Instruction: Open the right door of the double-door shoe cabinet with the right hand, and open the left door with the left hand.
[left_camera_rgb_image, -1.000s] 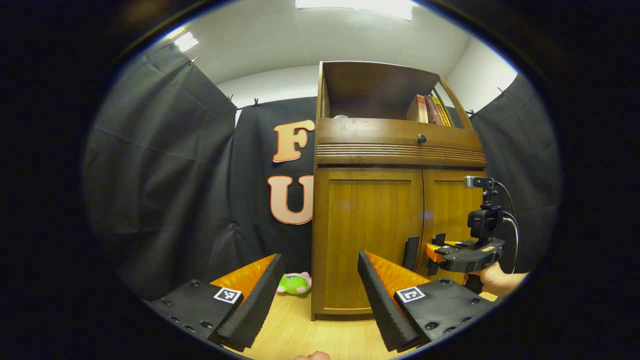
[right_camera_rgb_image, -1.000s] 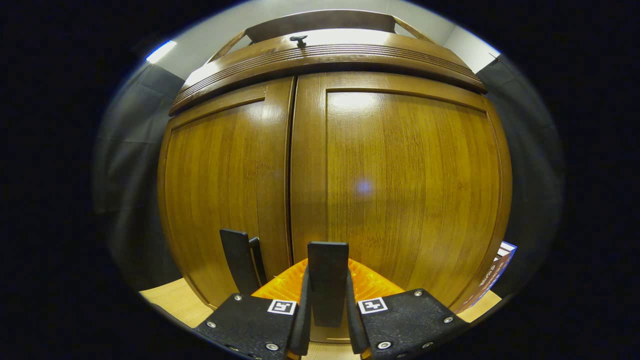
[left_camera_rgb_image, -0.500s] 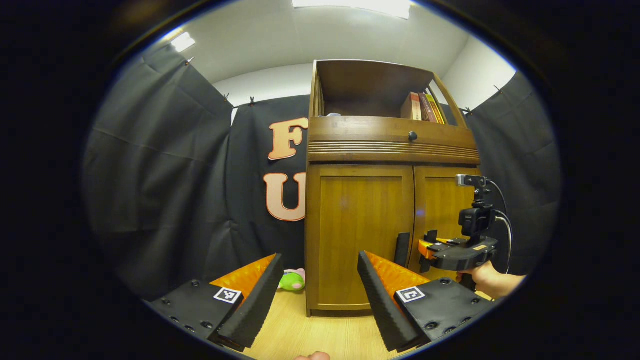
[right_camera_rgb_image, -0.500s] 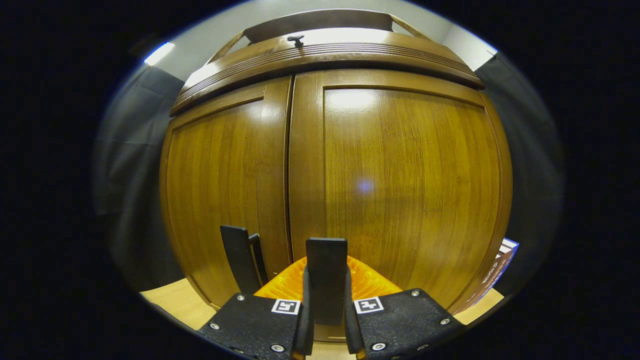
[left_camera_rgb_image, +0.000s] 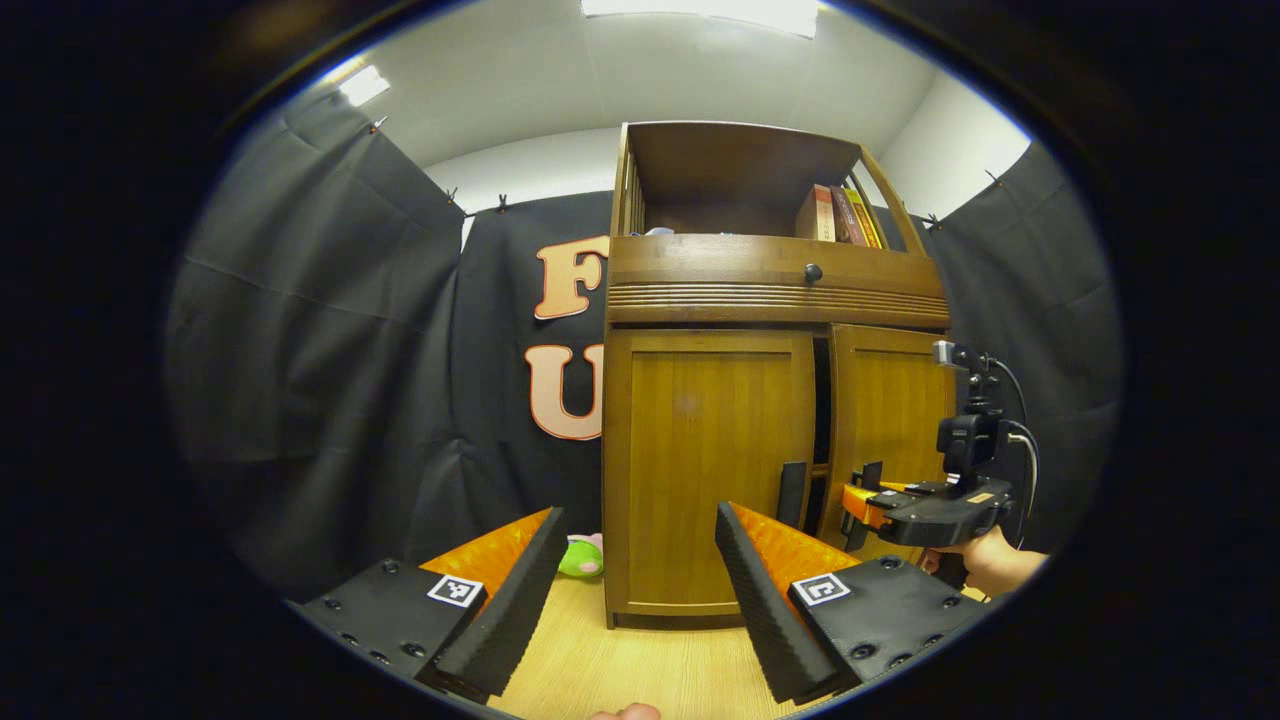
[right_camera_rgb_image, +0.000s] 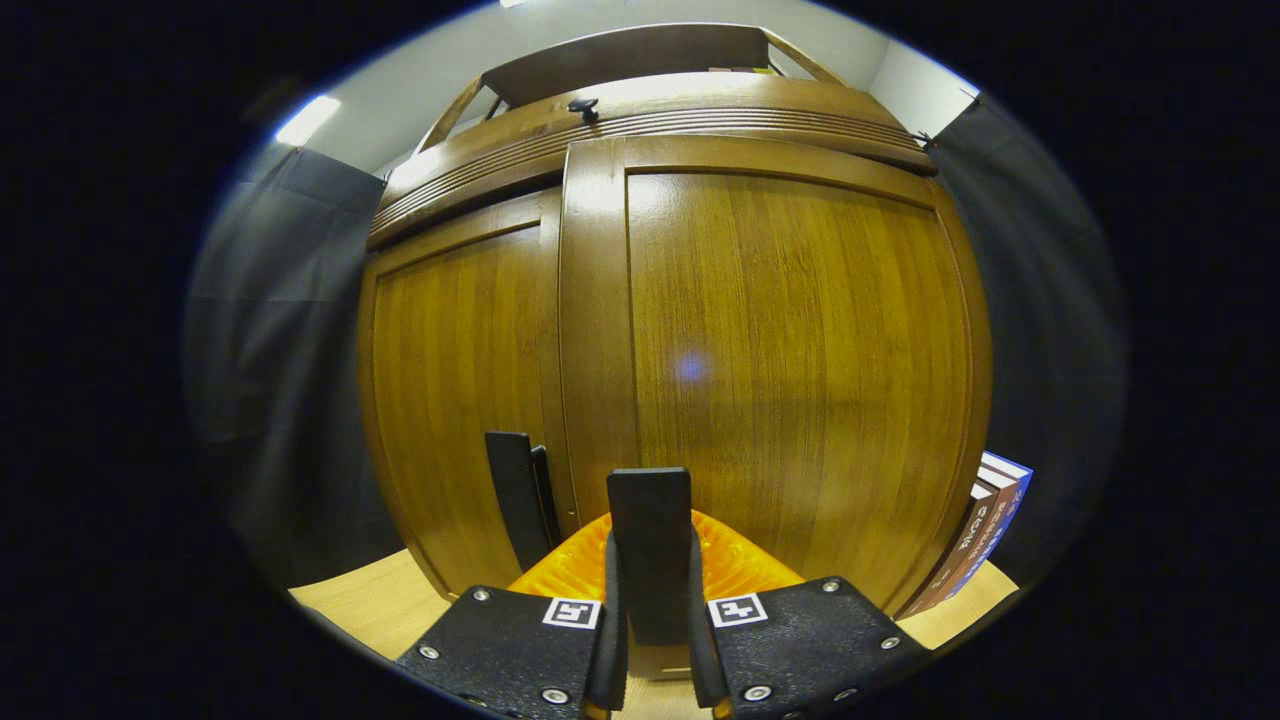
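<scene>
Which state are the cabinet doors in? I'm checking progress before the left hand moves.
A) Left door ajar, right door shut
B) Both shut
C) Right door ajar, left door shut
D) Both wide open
C: in the left gripper view a dark gap shows between the left door and the right door, whose handle sits between the right gripper fingers.

Green plush toy (left_camera_rgb_image: 580, 558) lay on the wood floor (left_camera_rgb_image: 640, 675) by the black curtain (left_camera_rgb_image: 330, 340). Books (left_camera_rgb_image: 838, 215) stood upright in the open top shelf, right end. More books (right_camera_rgb_image: 975, 545) leaned on the floor in my right tongs view. Ceiling light (left_camera_rgb_image: 715, 10) was lit overhead, white wall (left_camera_rgb_image: 520, 180) behind.
</scene>
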